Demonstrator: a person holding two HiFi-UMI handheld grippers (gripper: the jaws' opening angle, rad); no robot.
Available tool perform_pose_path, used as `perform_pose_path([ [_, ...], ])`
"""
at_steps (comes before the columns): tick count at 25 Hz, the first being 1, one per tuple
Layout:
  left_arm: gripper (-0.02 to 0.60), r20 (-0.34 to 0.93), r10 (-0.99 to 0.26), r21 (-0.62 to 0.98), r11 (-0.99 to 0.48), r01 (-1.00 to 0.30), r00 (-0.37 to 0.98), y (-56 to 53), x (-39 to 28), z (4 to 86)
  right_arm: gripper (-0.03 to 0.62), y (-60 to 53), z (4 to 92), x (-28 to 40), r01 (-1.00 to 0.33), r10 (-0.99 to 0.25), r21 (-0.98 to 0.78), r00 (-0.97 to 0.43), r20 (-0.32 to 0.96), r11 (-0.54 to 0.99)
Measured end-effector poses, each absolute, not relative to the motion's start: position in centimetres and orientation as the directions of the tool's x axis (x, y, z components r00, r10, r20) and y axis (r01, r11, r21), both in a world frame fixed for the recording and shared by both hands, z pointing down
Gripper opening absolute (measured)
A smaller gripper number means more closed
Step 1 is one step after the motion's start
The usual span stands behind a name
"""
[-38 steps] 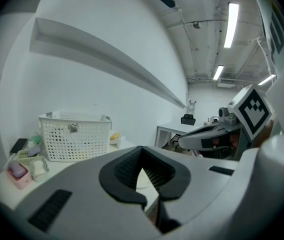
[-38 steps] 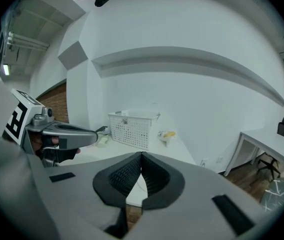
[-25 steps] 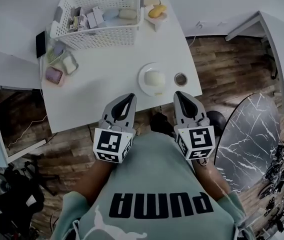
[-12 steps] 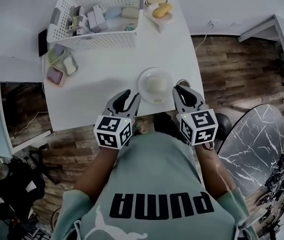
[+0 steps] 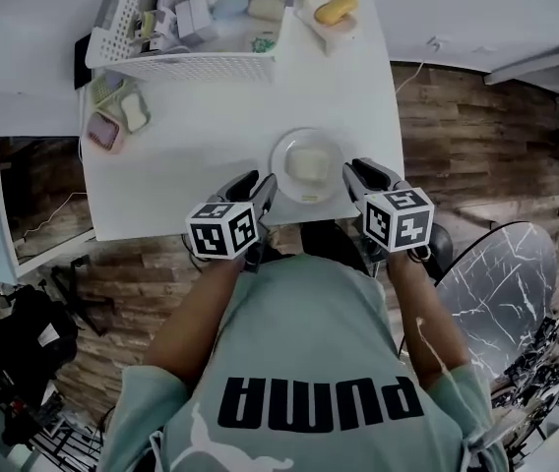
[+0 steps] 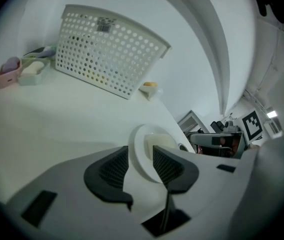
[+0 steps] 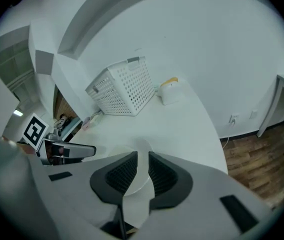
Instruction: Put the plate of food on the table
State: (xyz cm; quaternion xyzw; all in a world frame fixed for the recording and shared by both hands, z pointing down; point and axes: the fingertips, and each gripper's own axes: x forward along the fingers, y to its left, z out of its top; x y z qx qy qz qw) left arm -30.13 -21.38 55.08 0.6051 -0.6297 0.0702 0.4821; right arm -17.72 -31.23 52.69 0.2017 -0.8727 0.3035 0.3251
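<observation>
With the plate of food [image 5: 281, 171] at the white table's [image 5: 191, 165] near edge, the left gripper [image 5: 262, 185], jaws just opened wide, and the right gripper [image 5: 354, 171], jaws narrowly apart, each straddle its rim unclamped, so both should close evenly before lifting level.

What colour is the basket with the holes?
The basket is white, clearest in the left gripper view.

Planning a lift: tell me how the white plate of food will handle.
The plate looks smooth and rigid, so probably stiff, slippery, breakable. The pale block on it seems loose and may slide if tilted. Its wide, shallow shape likely resists tipping.
</observation>
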Motion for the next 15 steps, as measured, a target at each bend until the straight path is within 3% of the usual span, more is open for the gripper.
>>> perform_pose_path([
  [15,0.147,0.726,-0.662,0.511,0.334,-0.792,0.189,-21.8,-29.5,57.7,0.055,-31.7,56.8,-17.4,-0.543,-0.033,-0.491,-0.692,0.721,0.682],
])
